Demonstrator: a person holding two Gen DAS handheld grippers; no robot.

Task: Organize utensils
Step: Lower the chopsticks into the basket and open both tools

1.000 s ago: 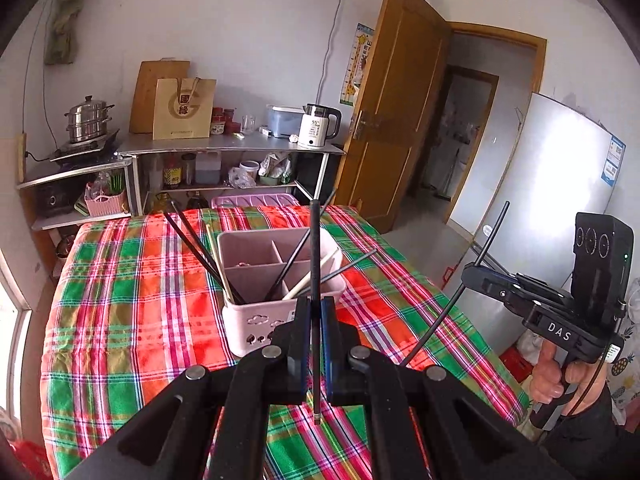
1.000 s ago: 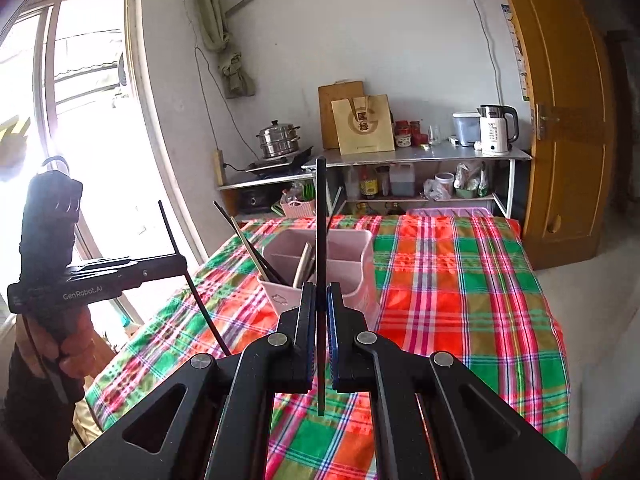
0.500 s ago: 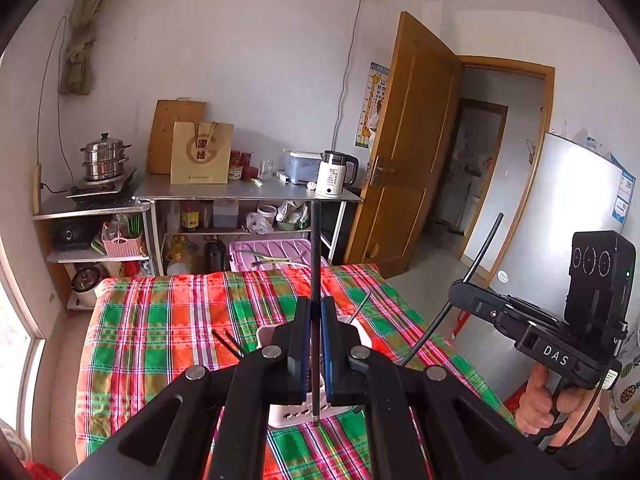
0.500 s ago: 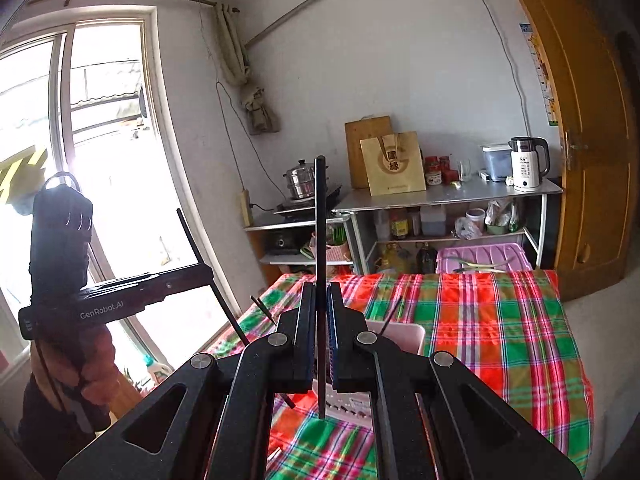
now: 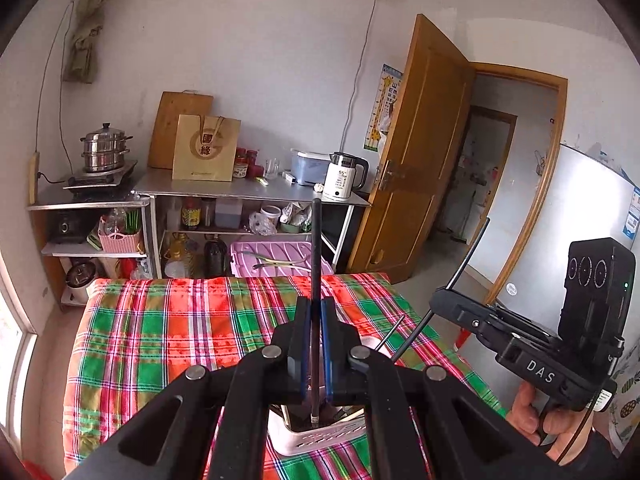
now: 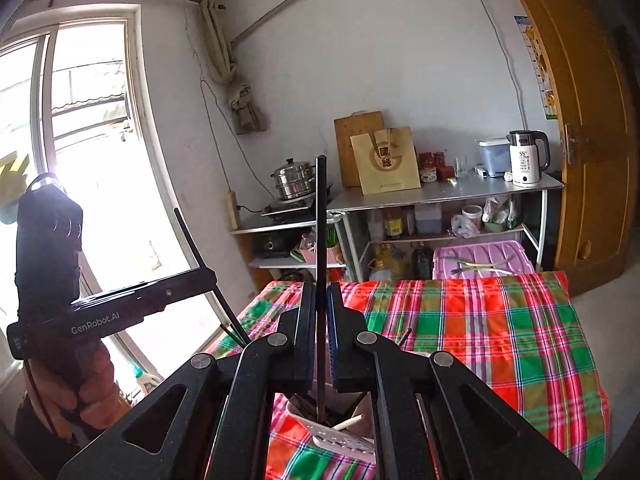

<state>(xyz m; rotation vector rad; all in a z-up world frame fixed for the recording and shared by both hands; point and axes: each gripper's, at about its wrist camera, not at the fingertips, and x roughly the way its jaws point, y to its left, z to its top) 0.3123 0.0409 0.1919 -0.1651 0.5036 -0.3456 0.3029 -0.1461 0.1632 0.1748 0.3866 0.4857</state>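
Note:
My left gripper [image 5: 315, 312] is shut on a black chopstick [image 5: 316, 248] held upright, its lower end over the pink utensil holder [image 5: 316, 438] just below the jaws. My right gripper [image 6: 321, 300] is shut on another upright black chopstick [image 6: 321, 216], its lower tip over the same holder [image 6: 340, 440], where a pale chopstick [image 6: 350, 423] lies. Each gripper shows in the other's view: the right [image 5: 444, 304] with its chopstick [image 5: 466, 258], the left [image 6: 208, 280] with its chopstick [image 6: 192, 240]. The holder is mostly hidden by my jaws.
The holder stands on a table with a red-green plaid cloth [image 5: 160, 332]. Behind it are a purple bin [image 5: 276, 258], metal shelves [image 5: 248, 192] with a kettle [image 5: 344, 176] and steamer pot [image 5: 105, 148]. A door [image 5: 416, 160] is right, a window [image 6: 80, 160] left.
Both grippers have risen and tilted up, chopsticks still held. The holder has dropped from the middle of both views to below the jaws.

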